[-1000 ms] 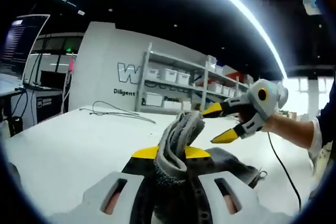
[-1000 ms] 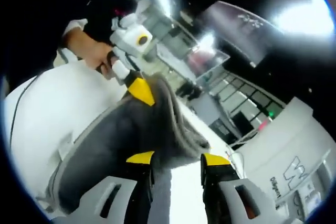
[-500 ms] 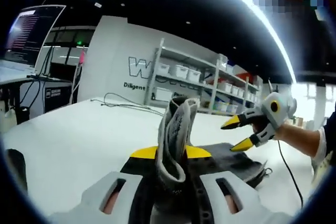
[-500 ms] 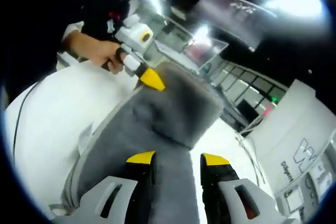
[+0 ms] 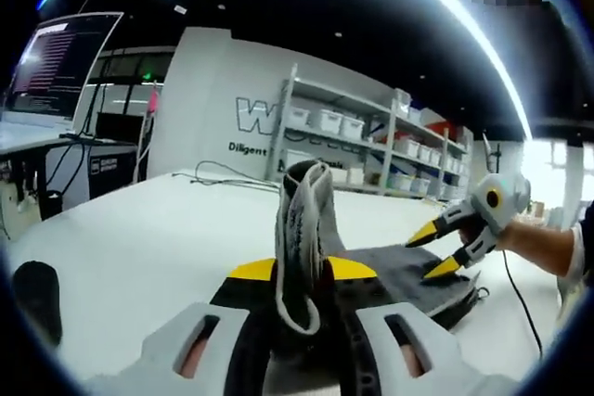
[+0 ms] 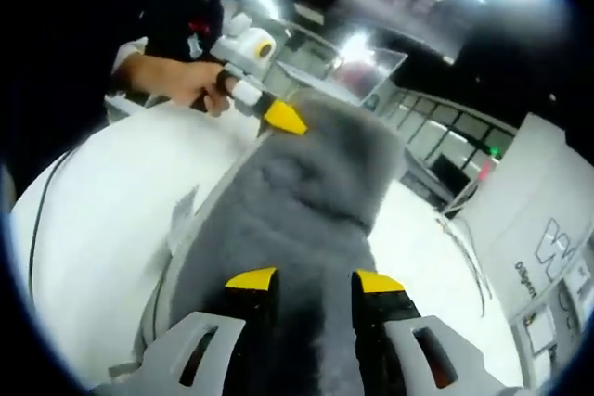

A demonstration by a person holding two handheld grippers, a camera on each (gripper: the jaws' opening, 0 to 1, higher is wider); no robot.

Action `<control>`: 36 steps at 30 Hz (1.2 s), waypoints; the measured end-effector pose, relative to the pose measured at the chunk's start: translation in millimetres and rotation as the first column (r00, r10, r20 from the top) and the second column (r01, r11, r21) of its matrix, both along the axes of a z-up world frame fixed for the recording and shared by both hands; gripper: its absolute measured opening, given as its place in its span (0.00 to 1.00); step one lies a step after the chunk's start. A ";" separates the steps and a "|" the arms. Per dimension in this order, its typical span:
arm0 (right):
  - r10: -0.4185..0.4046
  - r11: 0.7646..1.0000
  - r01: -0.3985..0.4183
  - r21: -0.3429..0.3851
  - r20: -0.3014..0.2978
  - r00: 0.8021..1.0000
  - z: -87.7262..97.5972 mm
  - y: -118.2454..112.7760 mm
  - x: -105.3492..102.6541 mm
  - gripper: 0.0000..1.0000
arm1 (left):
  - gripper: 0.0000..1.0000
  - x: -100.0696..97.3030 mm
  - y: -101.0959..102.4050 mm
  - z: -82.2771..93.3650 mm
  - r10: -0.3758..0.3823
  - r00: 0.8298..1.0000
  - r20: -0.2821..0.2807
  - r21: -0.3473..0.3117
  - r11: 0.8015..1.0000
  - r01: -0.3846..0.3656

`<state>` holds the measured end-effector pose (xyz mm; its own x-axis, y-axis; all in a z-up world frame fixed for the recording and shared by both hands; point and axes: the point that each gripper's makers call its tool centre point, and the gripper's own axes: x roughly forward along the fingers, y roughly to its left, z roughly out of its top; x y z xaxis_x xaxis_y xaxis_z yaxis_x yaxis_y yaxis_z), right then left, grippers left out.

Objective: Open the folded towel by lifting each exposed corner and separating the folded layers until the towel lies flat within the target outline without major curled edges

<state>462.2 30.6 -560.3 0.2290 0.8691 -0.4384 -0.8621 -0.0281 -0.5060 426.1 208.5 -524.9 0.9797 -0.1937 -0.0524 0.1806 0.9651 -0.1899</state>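
The grey towel [image 5: 408,275] lies partly spread on the white table [image 5: 139,248]. My left gripper [image 5: 302,271] is shut on a fold of it, and that fold [image 5: 304,215] stands upright between the yellow tips. My right gripper [image 5: 434,250] hovers open at the towel's far right edge, held by a hand. In the right gripper view the towel [image 6: 306,192] rises as a grey ridge from between my open right gripper [image 6: 313,280] up to the left gripper [image 6: 281,119], whose yellow tip pinches the far end.
Shelving with white bins [image 5: 343,136] and a white wall stand behind the table. A monitor [image 5: 56,62] is at the far left. A thin cable [image 5: 223,178] lies across the table's back. A dark object [image 5: 37,299] sits at the near left.
The right gripper has drawn away from the lifted fold, rightward and down toward the towel's far edge. The left gripper still holds the fold up, and more towel lies spread out.
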 end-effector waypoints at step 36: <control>-0.138 0.987 0.157 0.024 -0.368 0.920 -24.1 -6.9 0.0 0.28 | 0.31 -15.5 28.9 -10.8 0.112 0.993 -0.048 0.139 0.985 -0.104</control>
